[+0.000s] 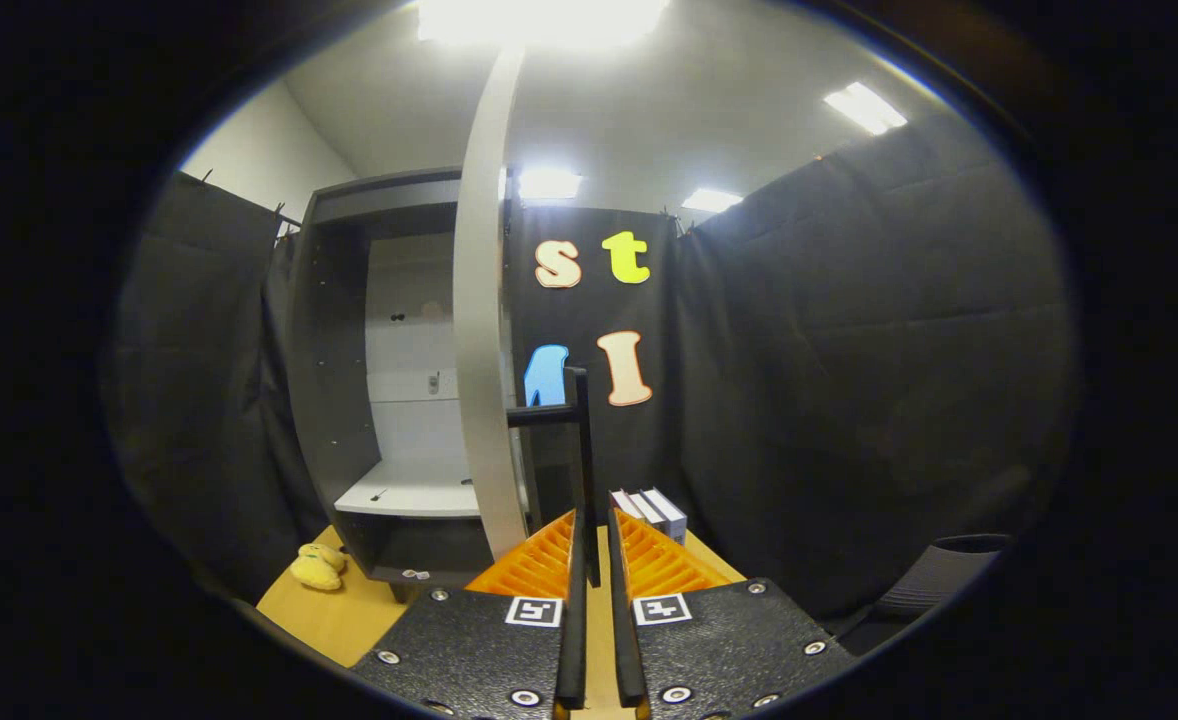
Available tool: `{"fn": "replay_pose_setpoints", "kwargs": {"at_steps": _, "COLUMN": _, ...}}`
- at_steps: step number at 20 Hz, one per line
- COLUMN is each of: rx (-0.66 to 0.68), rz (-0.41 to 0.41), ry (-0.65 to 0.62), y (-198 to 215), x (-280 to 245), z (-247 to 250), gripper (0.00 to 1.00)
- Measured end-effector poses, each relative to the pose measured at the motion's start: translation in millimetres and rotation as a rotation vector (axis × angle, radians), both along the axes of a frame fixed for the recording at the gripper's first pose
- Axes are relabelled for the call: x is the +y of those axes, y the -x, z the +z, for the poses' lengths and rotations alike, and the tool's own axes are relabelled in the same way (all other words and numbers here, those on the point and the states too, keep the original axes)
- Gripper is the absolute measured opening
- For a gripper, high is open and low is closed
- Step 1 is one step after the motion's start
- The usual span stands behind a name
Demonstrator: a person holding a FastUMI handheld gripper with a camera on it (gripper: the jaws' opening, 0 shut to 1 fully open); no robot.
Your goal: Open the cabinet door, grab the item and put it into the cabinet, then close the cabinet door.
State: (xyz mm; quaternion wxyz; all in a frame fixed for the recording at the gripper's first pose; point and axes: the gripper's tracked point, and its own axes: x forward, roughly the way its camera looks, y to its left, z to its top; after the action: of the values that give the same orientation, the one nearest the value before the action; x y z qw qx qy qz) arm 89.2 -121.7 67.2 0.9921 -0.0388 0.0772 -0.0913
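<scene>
The gripper point(594, 520) has its fingers close together, pressed on the thin black handle point(583, 470) of the cabinet door point(484, 330), which stands open and edge-on to the view. Beside the door, the cabinet point(349, 330) shows its pale shelf point(414, 490). A yellow plush toy point(319, 566) lies on the wooden table point(334, 615) near the cabinet's front corner. Some books point(651, 510) stand just beyond the fingers.

Matt grey cabinet door point(479, 330), wood-look table point(334, 610), a seemingly plush yellow toy point(317, 567)
</scene>
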Motion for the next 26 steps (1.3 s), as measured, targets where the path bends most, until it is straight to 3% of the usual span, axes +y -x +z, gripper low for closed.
{"fn": "replay_pose_setpoints", "kwargs": {"at_steps": 2, "rx": -0.026, "rz": -0.014, "ry": 0.008, "y": 5, "x": -4, "z": 6, "gripper": 0.15}}
{"fn": "replay_pose_setpoints", "kwargs": {"at_steps": 7, "rx": -0.131, "rz": -0.04, "ry": 0.081, "y": 18, "x": -5, "z": 21, "gripper": 0.53}}
{"fn": "replay_pose_setpoints", "kwargs": {"at_steps": 8, "rx": -0.17, "rz": -0.046, "ry": 0.095, "y": 24, "x": 0, "z": 28, "gripper": 0.56}}
{"fn": "replay_pose_setpoints", "kwargs": {"at_steps": 10, "rx": -0.245, "rz": 0.014, "ry": 0.071, "y": 33, "x": 25, "z": 37, "gripper": 0.61}}
{"fn": "replay_pose_setpoints", "kwargs": {"at_steps": 13, "rx": -0.335, "rz": 0.074, "ry": 0.032, "y": 43, "x": 61, "z": 37, "gripper": 0.84}}
{"fn": "replay_pose_setpoints", "kwargs": {"at_steps": 17, "rx": -0.343, "rz": 0.152, "ry": -0.017, "y": 36, "x": 113, "z": 8, "gripper": 0.89}}
{"fn": "replay_pose_setpoints", "kwargs": {"at_steps": 26, "rx": -0.154, "rz": 0.311, "ry": -0.076, "y": 20, "x": 219, "z": -117, "gripper": 0.91}}
